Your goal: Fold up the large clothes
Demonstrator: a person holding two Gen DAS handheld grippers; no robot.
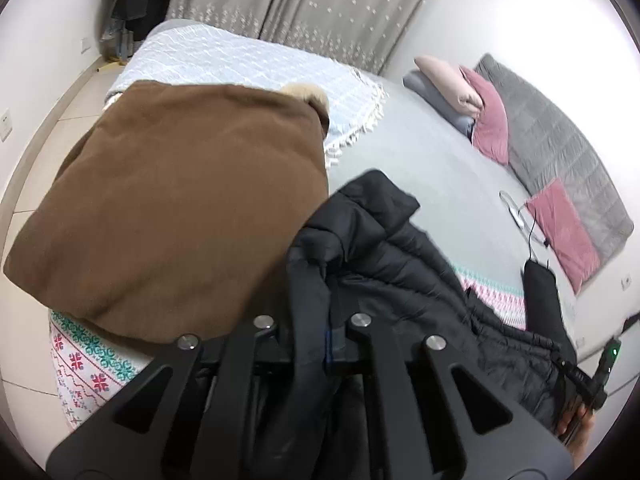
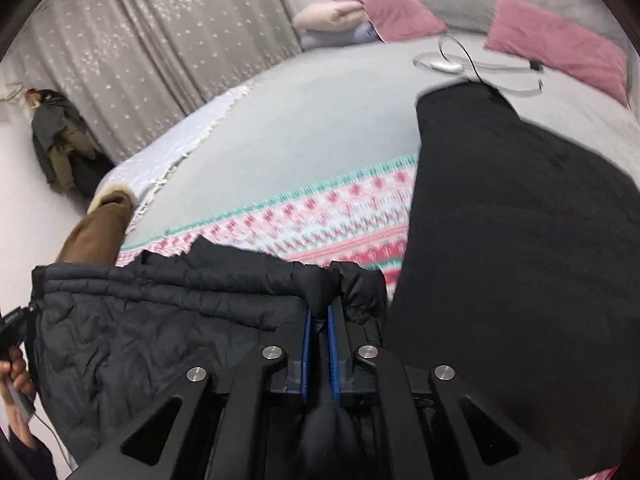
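Black quilted jacket [image 2: 168, 320] lies crumpled on the bed [image 2: 304, 120], pinched by left gripper [image 1: 328, 304] and right gripper [image 2: 319, 312]; brown folded coat [image 1: 180, 200] beside it, black garment [image 2: 520, 260] opposite

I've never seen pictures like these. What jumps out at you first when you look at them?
A dark quilted jacket dominates the foreground of both views, pinched at its edge by the right gripper and the left gripper, both shut on it. To its left on the bed lies a big brown folded coat; pink pillows sit at the far end.
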